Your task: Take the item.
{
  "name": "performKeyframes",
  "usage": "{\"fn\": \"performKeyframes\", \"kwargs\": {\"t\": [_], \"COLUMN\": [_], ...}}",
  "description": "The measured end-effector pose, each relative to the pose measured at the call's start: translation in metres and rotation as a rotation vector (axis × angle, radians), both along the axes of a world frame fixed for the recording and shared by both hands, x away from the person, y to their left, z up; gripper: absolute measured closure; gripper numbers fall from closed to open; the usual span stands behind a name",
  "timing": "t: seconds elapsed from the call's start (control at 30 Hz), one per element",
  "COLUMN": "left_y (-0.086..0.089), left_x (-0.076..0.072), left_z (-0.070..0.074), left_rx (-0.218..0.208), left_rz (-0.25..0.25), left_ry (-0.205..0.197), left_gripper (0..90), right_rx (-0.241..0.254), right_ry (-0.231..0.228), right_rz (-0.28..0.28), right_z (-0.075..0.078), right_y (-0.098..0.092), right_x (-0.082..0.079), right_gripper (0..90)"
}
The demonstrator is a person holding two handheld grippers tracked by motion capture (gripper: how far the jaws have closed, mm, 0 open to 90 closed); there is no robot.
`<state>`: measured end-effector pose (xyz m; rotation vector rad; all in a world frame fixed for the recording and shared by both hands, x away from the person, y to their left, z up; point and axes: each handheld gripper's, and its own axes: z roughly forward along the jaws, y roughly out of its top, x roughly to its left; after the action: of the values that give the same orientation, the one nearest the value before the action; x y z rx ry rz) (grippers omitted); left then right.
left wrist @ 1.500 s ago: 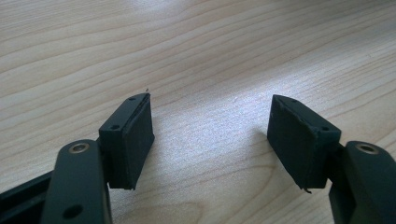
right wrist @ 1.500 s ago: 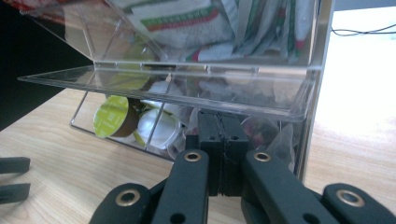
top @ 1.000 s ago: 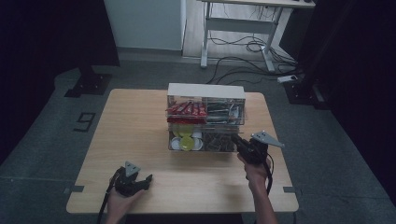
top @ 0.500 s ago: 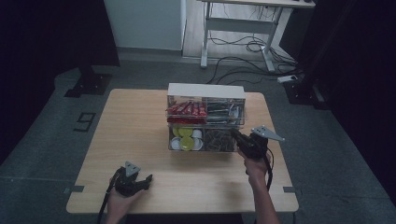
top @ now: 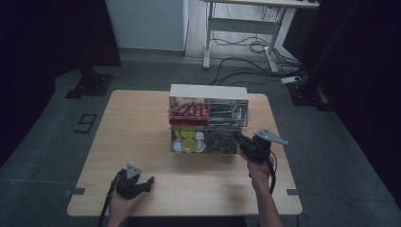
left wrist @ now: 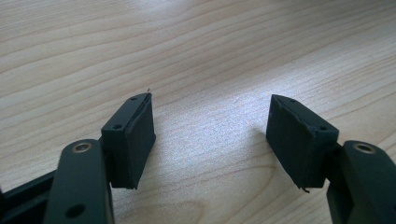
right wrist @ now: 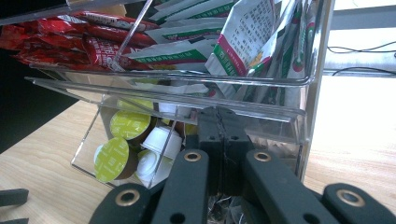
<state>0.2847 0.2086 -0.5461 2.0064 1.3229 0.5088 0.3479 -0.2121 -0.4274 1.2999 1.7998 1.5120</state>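
Left gripper [left wrist: 212, 135]: jaws apart, nothing between them, resting over bare table [left wrist: 196, 51].

Right gripper [right wrist: 223, 140]: jaws pressed together, tips against the clear acrylic organiser [right wrist: 299, 84] directly ahead, at its lower drawer.

Judgement: the acrylic is stiff, slippery and likely brittle; hook the drawer's front lip rather than pinch a wall.

The right gripper view resolves green-lidded capsules [right wrist: 129, 125] left of the jaws; the high view gives colour patches only.
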Motion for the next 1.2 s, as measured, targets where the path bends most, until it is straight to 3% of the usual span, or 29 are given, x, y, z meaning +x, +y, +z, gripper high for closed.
{"fn": "performKeyframes", "kwargs": {"t": [0.2,0.53,0.77,0.97,1.2], "left_y": [0.002,-0.008,-0.016,-0.027,-0.036], "left_x": [-0.001,0.0,0.007,0.012,0.016], "left_z": [0.001,0.009,0.024,0.04,0.046], "left_rx": [-0.024,-0.045,-0.057,-0.059,-0.053], "left_rz": [0.022,0.002,0.003,-0.017,-0.035], "left_ry": [-0.012,-0.02,-0.026,-0.058,-0.066], "left_gripper": [33.1,33.2,33.7,34.3,34.5], "right_rx": [-0.002,-0.004,0.002,-0.002,-0.005], "right_ry": [-0.003,-0.011,-0.011,-0.01,-0.005], "right_rz": [0.002,0.012,0.016,0.012,0.013], "right_z": [0.0,-0.001,-0.001,0.0,0.0], "right_y": [0.0,-0.002,-0.004,-0.006,-0.007], "right_x": [0.001,0.001,0.001,0.001,0.001], "right_gripper": [89.0,88.7,88.7,88.8,88.8]}}
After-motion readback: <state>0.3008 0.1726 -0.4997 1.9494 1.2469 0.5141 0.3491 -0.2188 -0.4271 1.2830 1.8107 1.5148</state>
